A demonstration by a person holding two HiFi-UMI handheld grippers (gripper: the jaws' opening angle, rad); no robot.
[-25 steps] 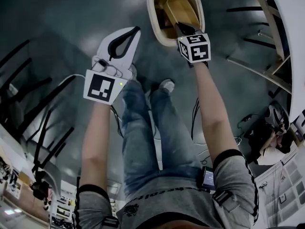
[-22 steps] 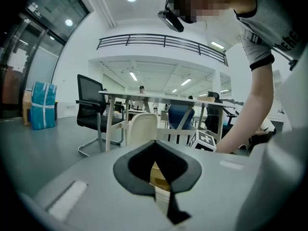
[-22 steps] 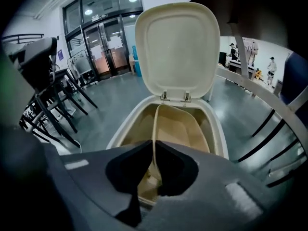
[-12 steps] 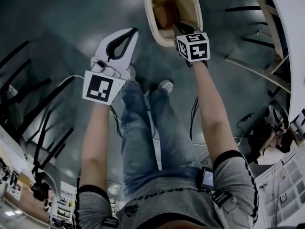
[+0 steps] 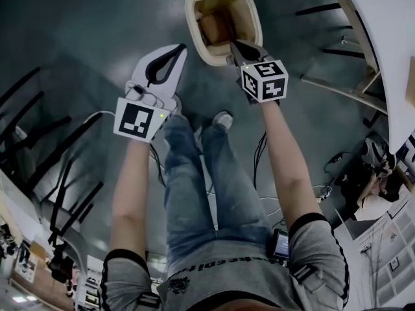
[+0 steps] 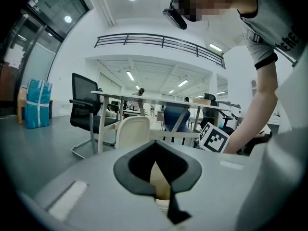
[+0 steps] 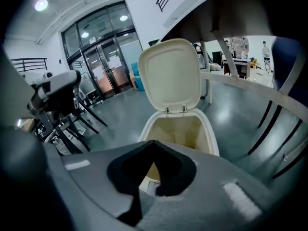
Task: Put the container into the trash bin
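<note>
The cream trash bin [image 5: 190, 19] stands open on the floor ahead of my feet, its lid [image 7: 173, 76] tipped back. A brown container [image 5: 216, 26] lies down inside it. My right gripper [image 5: 233, 45] hovers at the bin's near rim, shut, with nothing in its jaws. In the right gripper view the right gripper [image 7: 153, 142] looks down into the bin's mouth [image 7: 175, 129]. My left gripper [image 5: 181, 46] is shut and empty, to the left of the bin and just short of it. In the left gripper view the left gripper [image 6: 155, 142] points level across the room.
A white table [image 5: 389, 50] with slanted legs stands to the right of the bin. Black chair bases [image 5: 39, 135] crowd the left side. My shoes [image 5: 225, 117] and legs are just behind the grippers. Cables [image 5: 259, 154] trail over the floor. Desks and office chairs [image 6: 89, 117] fill the room beyond.
The container dropped from just under the right gripper to the bottom of the bin. The right gripper drew back to the near rim. The left gripper held its place.
</note>
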